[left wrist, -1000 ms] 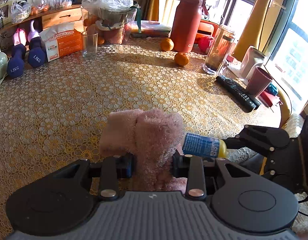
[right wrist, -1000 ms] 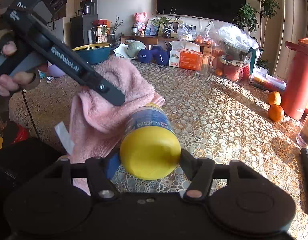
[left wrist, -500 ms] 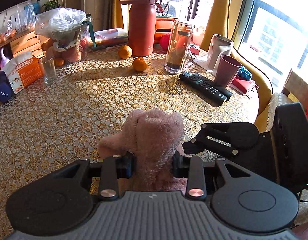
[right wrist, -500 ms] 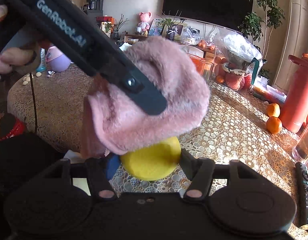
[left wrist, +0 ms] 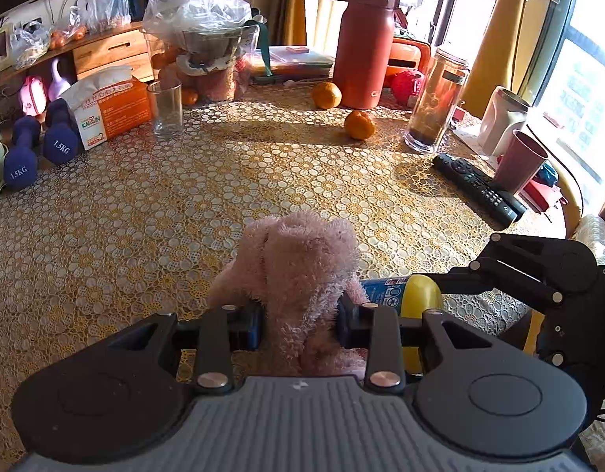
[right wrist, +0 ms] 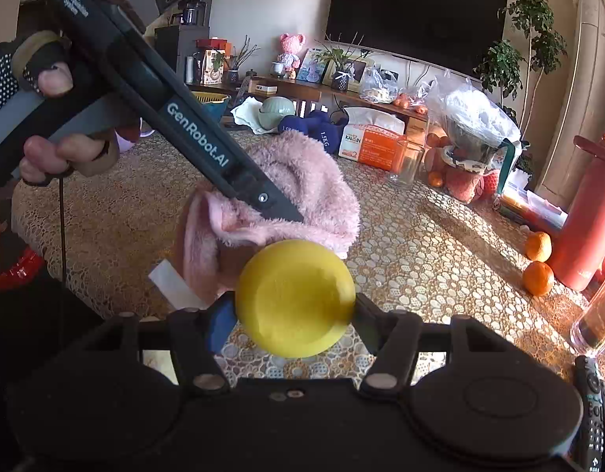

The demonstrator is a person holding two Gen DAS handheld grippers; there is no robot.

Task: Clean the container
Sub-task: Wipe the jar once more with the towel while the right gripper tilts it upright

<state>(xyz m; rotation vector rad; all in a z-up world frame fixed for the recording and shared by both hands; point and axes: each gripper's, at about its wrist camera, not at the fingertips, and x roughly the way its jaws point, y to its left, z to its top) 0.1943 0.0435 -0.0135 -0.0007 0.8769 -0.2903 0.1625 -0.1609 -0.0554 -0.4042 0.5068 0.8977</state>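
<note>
A small container [right wrist: 294,297] with a yellow cap and blue label lies sideways, held above the table's near edge. My right gripper [right wrist: 292,310] is shut on its yellow cap end. In the left wrist view the container [left wrist: 404,295] pokes out to the right of a fluffy pink cloth [left wrist: 302,267], and my left gripper [left wrist: 300,322] is shut on that cloth. The cloth [right wrist: 298,192] drapes over the container's far end and hides most of the label. A hand [right wrist: 62,153] grips the left tool's handle.
The round table has a gold lace cover [left wrist: 184,204]. Further back stand a drinking glass [left wrist: 166,108], an orange tissue box [left wrist: 109,112], blue dumbbells [left wrist: 39,145], two oranges [left wrist: 359,124], a red flask [left wrist: 365,43], a tall jar [left wrist: 436,106], remotes [left wrist: 479,187] and a pink cup [left wrist: 518,161].
The cloth swept over the container and hid it from the left wrist view half a second ago; now it has drawn back left, and the blue label and yellow cap show again.
</note>
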